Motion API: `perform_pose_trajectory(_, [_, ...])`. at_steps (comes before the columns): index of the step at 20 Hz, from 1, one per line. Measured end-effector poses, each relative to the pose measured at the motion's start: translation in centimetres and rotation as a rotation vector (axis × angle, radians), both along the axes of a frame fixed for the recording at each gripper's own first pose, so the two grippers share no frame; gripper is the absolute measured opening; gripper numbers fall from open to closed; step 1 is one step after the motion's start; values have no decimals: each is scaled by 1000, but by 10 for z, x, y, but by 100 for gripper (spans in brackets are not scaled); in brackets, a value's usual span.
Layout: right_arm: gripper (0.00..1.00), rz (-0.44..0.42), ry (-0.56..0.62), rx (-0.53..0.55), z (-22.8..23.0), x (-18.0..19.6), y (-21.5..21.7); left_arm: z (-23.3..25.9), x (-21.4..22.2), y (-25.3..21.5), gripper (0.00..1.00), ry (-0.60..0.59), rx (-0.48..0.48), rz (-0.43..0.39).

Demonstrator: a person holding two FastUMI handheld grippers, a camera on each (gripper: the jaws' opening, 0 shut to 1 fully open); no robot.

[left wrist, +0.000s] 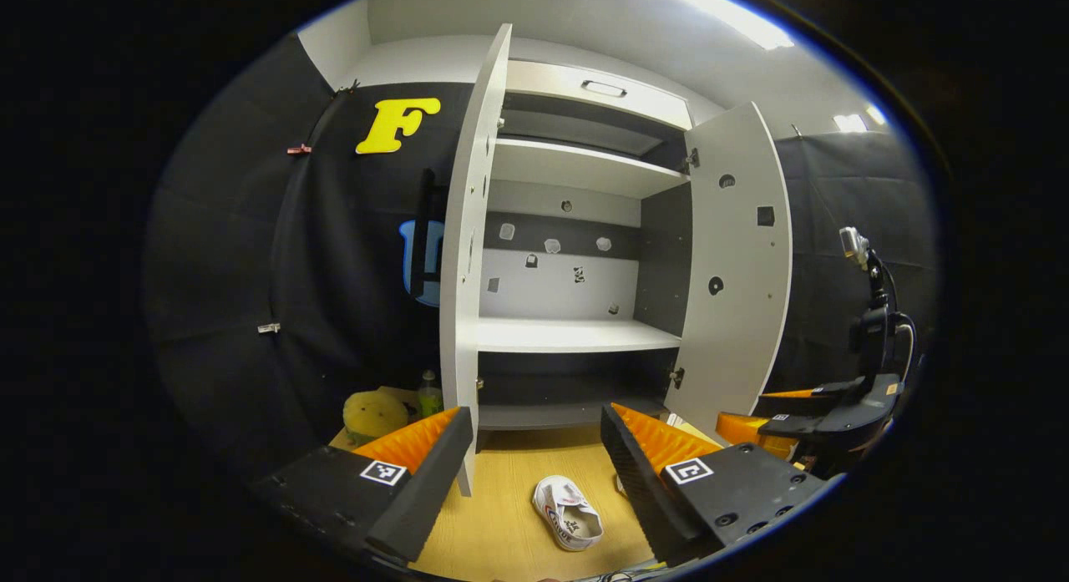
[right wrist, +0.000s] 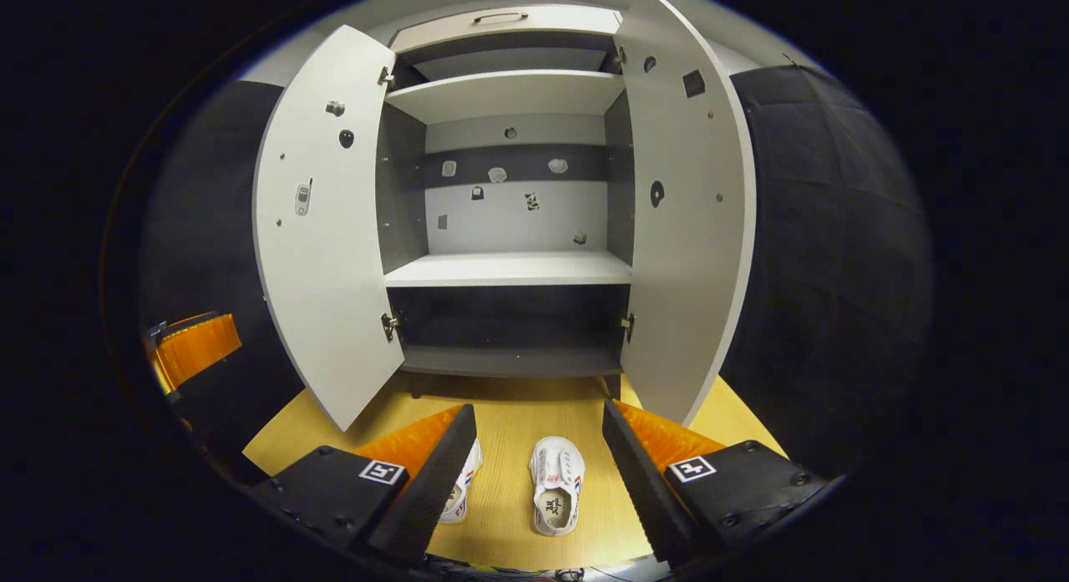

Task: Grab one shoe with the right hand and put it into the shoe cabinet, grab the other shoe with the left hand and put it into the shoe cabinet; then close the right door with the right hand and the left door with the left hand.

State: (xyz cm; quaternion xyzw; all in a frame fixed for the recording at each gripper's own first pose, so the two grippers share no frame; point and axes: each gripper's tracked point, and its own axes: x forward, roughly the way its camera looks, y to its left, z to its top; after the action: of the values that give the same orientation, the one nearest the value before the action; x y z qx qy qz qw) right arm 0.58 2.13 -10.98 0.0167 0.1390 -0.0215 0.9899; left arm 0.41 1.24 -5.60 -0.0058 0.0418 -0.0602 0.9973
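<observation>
Shoes: pair on wooden floor before open shoe cabinet point(right wrist: 509, 269), right shoe point(right wrist: 556, 484), left shoe point(right wrist: 462, 482) | insole print unreadable | left gripper point(left wrist: 534, 457) fingers released | right gripper point(right wrist: 534, 457) fingers released

Recording booth, black cloth wall point(right wrist: 827, 231), open shoe cabinet point(right wrist: 509, 269)

Two white shoes lie on the wooden floor: one shoe point(right wrist: 557, 484) in the open, a second shoe point(right wrist: 462, 482) partly hidden. One shoe cabinet point(right wrist: 509, 269) stands with two doors open, the left door point(right wrist: 326, 231) and the right door point(right wrist: 689, 206). Beside it sit one yellow plush toy point(left wrist: 374, 415) and what appears to be one bottle point(left wrist: 429, 392).
</observation>
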Motion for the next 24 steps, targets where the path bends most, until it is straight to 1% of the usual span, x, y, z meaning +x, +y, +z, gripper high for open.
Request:
perform_pose_trajectory(3, [99, 34, 94, 32, -41, 8, 7, -14, 6, 1, 96, 41, 8, 30])
perform_pose_trajectory(6, [98, 82, 210, 54, -90, 10, 13, -18, 9, 3, 96, 54, -3, 66])
perform_pose_trajectory(9, [99, 91, 286, 83, -131, 9, 11, -33, 11, 4, 96, 100, 3, 96])
perform_pose_trajectory(13, [99, 109, 377, 79, -187, 6, 10, -57, 10, 6, 96, 171, 15, 139])
perform_pose_trajectory(18, [99, 115, 461, 118, -248, 14, 18, -101, 5, 9, 96, 261, -21, 174])
perform_pose_trajectory(23, [99, 98, 462, 54, -282, 38, 13, -129, 2, 6, 96, 324, -36, 181])
perform_pose_trajectory(24, [96, 97, 460, 45, -286, 42, 13, -133, 2, 6, 96, 328, -32, 181])
